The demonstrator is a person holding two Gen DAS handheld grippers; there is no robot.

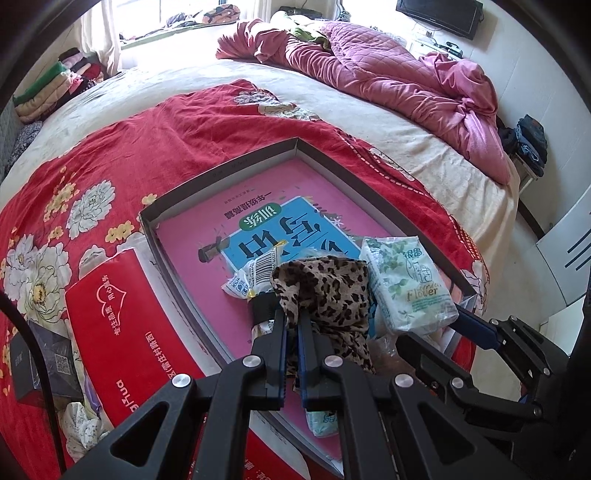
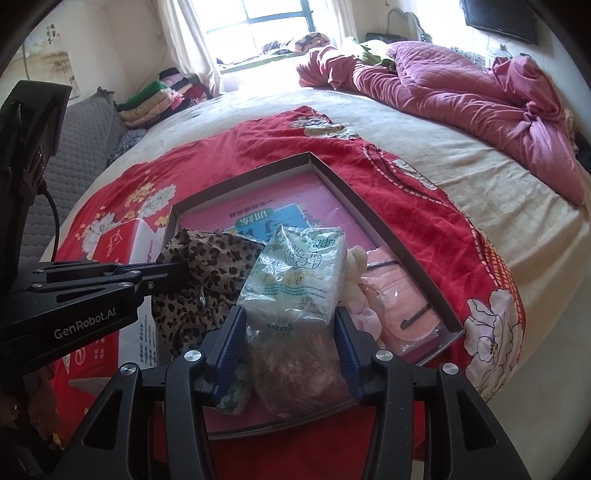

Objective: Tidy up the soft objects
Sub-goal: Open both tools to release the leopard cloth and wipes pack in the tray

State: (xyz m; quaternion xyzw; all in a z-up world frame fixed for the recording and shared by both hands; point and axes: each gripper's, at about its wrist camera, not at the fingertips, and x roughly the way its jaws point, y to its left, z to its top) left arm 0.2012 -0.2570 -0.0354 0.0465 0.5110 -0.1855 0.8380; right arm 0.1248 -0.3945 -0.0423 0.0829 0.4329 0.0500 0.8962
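The left tongs (image 1: 292, 325) are clamped together on a leopard-print cloth (image 1: 325, 291), which bunches up above a shallow dark-walled box (image 1: 258, 155). The right tongs (image 2: 290, 328) are closed around a plastic-wrapped tissue pack (image 2: 295, 273) printed with green leaves, held just beside the cloth over the box's near end. Inside the box lies a pink book (image 1: 258, 192) with a blue panel, a crumpled barcoded wrapper (image 1: 251, 273), and, in the right wrist view, a pink packaged item (image 2: 399, 299) against the right wall with a cream fluffy thing (image 2: 356, 262) touching the pack.

A red carton (image 1: 122, 317) sits just left of the box. Everything rests on a red floral blanket (image 1: 110, 155) spread over a cream-sheeted bed (image 1: 369, 122). A rumpled pink quilt (image 1: 388, 77) lies across the far side. Beyond are folded clothes (image 2: 155, 99), a bright window (image 2: 266, 26) and a wall-mounted screen (image 2: 502, 16).
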